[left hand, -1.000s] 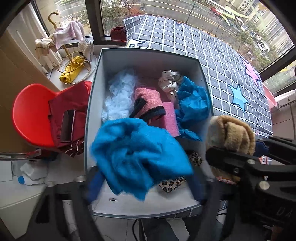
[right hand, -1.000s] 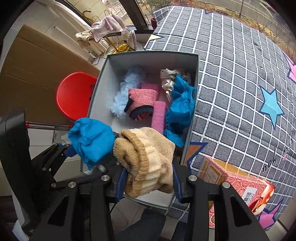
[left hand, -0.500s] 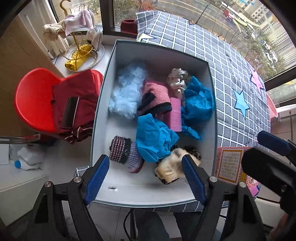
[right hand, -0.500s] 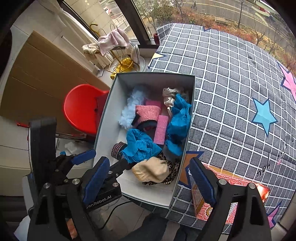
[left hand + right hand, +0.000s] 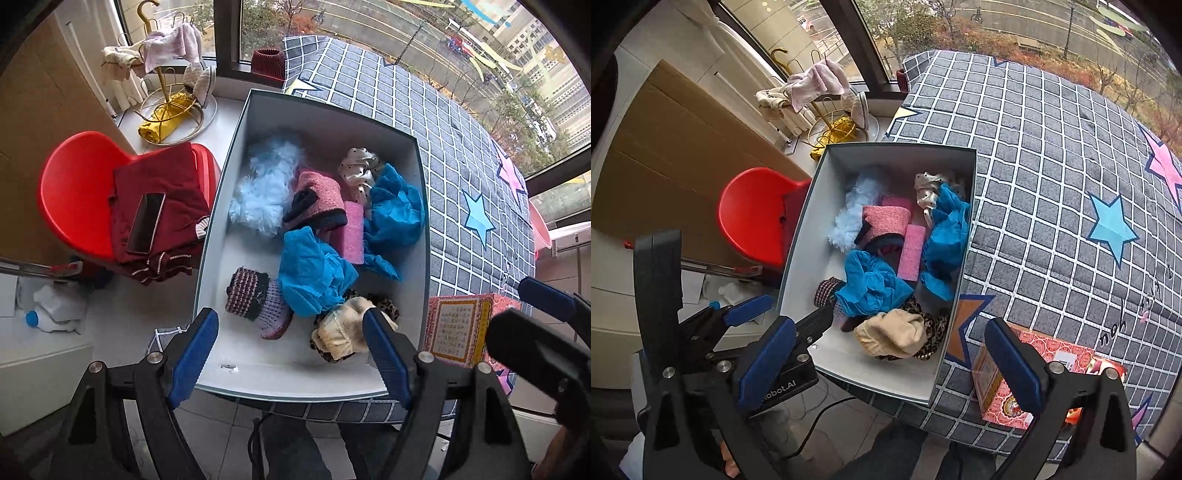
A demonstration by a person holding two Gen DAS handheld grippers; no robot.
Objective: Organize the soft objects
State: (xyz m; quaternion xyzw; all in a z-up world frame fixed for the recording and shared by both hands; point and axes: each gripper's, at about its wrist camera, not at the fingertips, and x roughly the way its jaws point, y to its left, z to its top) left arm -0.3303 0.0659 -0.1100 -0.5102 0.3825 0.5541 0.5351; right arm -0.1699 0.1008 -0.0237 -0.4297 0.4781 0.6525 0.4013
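Both grippers hang empty over the white cardboard box (image 5: 419, 229): left gripper (image 5: 291, 354) wide, right gripper (image 5: 890, 363) spreading its jaws. The cream knitted sock (image 5: 892, 334) lies below in the near corner, closer to the right.

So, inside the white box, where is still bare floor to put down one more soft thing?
Inside the box, bare floor runs along the near wall, in front of the striped knit sock and the beige sock, and up the left wall beside the fluffy light-blue piece. The right half is crowded with blue cloths.
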